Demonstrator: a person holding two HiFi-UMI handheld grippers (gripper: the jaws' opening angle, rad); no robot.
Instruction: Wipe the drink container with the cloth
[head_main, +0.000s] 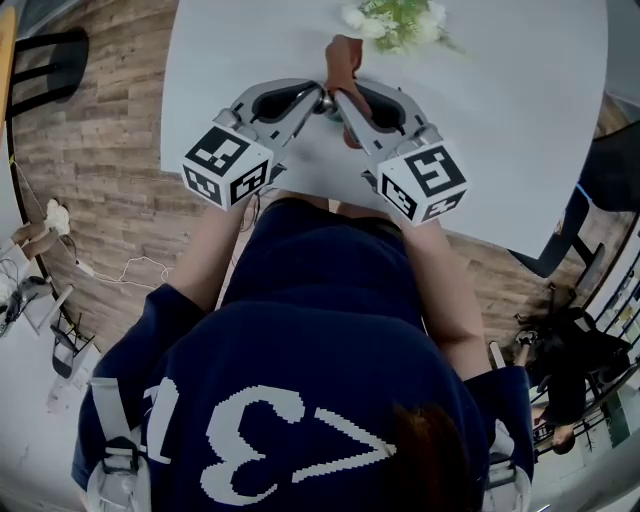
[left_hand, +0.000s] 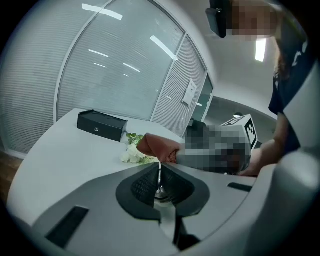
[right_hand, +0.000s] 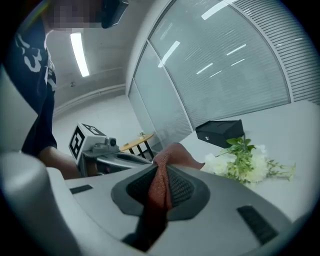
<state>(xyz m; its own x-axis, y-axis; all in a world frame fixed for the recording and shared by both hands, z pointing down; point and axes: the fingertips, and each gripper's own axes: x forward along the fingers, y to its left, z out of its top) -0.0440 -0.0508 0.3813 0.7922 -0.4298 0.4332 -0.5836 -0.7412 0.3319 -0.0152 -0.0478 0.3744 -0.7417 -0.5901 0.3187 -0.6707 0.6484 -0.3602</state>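
The drink container (head_main: 322, 102) is the small shiny silvery thing up off the table, right where my two tools meet. Honestly only a thin bright sliver with a rounded bit (left_hand: 159, 184) shows between the pads, so I can't tell its full shape. My left gripper (head_main: 318, 98) is clamped on it, jaws nearly together with just that sliver between them.

The cloth (head_main: 342, 60) is touching it on the other side. It's a rusty red-brown, woven-looking fabric, and my right gripper (head_main: 346, 108) is pinched tight on it. A fold runs down between the ribbed black pads (right_hand: 182, 187) and a bunch sticks out past the tips.

Under all that is a smooth white table (head_main: 500, 120) with a rounded edge. A bunch of white flowers (head_main: 395, 20) with green leaves lies on it just beyond the cloth, and a flat black box (left_hand: 101, 125) sits further back.

The floor (head_main: 90, 170) is wood-look planks in grey-brown. The room has a big curved glass wall (left_hand: 100, 75) with pale horizontal blinds, and ceiling strip lights reflect in it. A little wooden side table (right_hand: 135, 142) on black legs stands off in the background.

For writing, my navy shirt (head_main: 300, 330) has big white figures. A 3 is clear and I can't read the rest. Each gripper's cube (head_main: 228, 165) carries black-and-white square markers.
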